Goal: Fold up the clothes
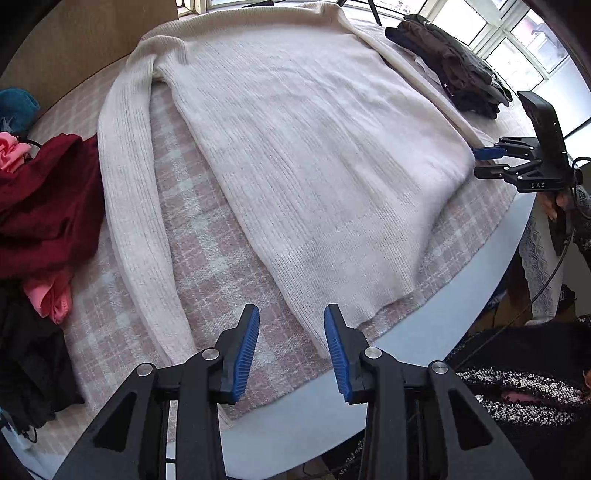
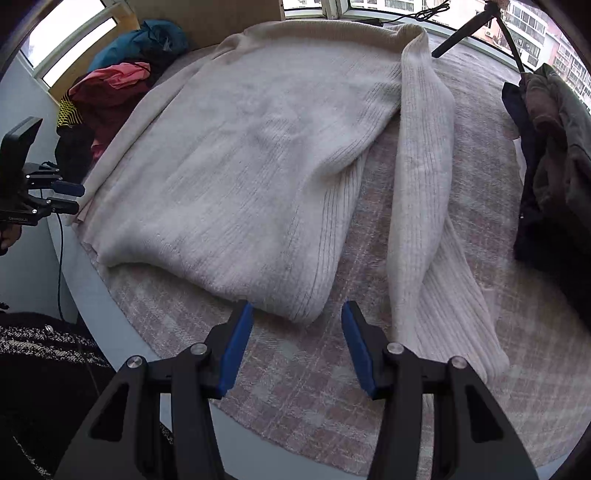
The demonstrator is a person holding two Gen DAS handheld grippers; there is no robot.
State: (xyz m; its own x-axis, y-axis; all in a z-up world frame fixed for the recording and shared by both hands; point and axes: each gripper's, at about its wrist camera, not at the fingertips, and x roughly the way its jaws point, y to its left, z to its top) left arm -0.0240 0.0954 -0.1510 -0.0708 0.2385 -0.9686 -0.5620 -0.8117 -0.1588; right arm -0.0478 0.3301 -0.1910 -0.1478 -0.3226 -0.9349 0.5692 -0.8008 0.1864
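A cream ribbed sweater (image 1: 288, 147) lies spread flat on a pink plaid cloth (image 1: 207, 273) over the round table; it also shows in the right wrist view (image 2: 251, 162). One sleeve (image 1: 125, 206) runs down the left side, the other sleeve (image 2: 424, 206) down the right. My left gripper (image 1: 291, 350) is open and empty just in front of the sweater's hem corner. My right gripper (image 2: 297, 343) is open and empty, hovering before the other hem corner; it also shows in the left wrist view (image 1: 484, 162) beside the hem.
A heap of dark red, pink and black clothes (image 1: 40, 206) lies at the table's left. A stack of folded dark clothes (image 1: 450, 66) sits at the far right. The table's pale rim (image 1: 461, 288) runs close in front. A tripod (image 2: 480, 26) stands by the windows.
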